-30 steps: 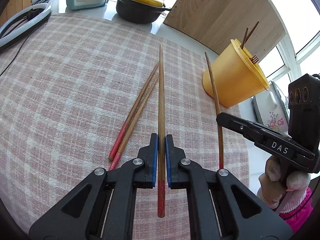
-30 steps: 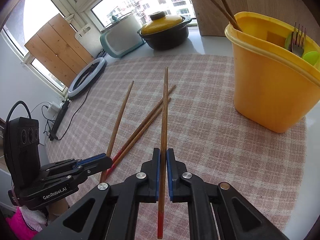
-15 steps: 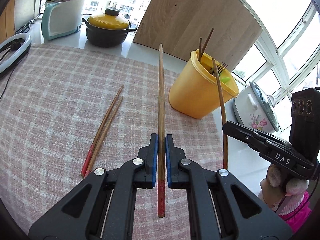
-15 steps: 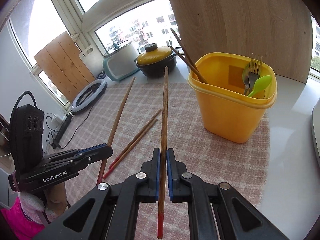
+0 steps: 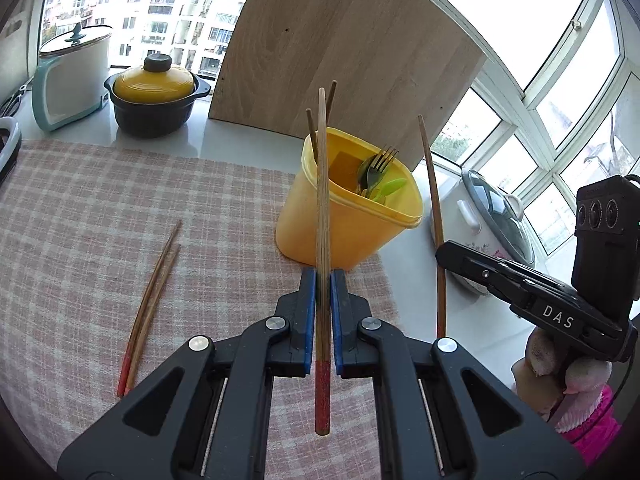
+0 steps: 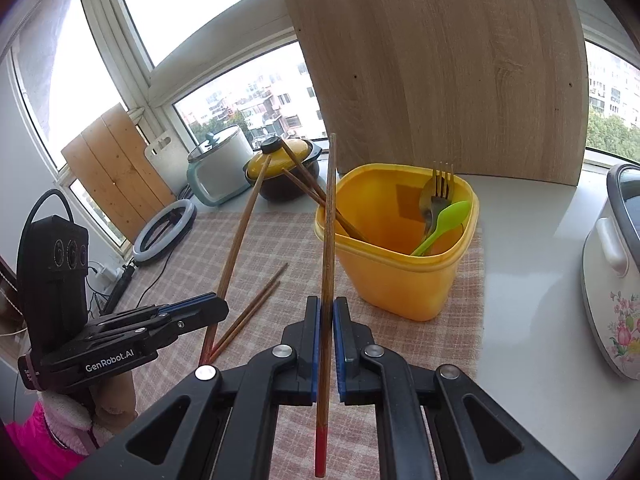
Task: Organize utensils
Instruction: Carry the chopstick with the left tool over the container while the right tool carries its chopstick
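- Both tools have lifted off the worktop: left tool [image 5: 323, 280] pinches one chopstick [image 5: 322, 208], right tool [image 6: 327, 308] pinches another chopstick [image 6: 329, 240].
- Yellow holder [image 5: 352, 224], centre frame, now looms closer; drop-in looks next.

The black left gripper with blue pads [image 5: 323, 280] clamps 1 red-tipped wooden chopstick [image 5: 322, 208], aimed at the yellow plastic tub [image 5: 352, 232] – a metal fork [image 5: 380, 164] inside; 2 red-tipped wooden chopsticks [image 5: 150, 304] lie on the pink checked cloth [image 5: 88, 240]
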`<state>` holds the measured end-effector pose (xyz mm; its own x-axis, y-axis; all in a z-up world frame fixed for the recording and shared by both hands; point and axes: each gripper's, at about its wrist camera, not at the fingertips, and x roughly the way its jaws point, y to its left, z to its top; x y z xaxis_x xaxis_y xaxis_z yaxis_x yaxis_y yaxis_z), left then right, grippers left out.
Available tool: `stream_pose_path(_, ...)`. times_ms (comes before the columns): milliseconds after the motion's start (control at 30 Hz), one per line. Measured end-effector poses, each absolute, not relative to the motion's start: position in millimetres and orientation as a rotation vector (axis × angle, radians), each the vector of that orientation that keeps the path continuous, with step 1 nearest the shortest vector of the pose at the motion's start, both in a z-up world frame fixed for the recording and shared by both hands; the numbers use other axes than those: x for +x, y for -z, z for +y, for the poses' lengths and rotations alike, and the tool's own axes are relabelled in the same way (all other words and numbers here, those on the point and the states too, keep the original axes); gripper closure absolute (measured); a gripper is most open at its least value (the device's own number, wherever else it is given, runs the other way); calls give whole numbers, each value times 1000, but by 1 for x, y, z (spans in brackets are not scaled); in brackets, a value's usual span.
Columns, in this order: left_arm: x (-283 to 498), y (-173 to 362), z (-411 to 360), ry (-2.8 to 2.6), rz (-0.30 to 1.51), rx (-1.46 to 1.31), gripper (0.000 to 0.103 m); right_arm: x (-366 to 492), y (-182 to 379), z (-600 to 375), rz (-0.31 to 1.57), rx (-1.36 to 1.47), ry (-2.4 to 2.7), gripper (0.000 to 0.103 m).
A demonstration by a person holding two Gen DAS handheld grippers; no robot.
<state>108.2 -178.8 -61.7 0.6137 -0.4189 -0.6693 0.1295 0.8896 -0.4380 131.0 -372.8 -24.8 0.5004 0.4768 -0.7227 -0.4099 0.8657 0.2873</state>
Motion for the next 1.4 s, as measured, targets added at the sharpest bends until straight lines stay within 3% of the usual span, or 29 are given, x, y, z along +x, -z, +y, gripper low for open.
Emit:
stream_pose_path(633, 174, 34, -220, 357, 774, -360, 98, 170, -9, -393, 791, 81, -509, 99)
stream_pose_path(1400, 252, 42, -240, 289, 690, -348, 98, 250, -1, -402, 750, 140, -434, 99)
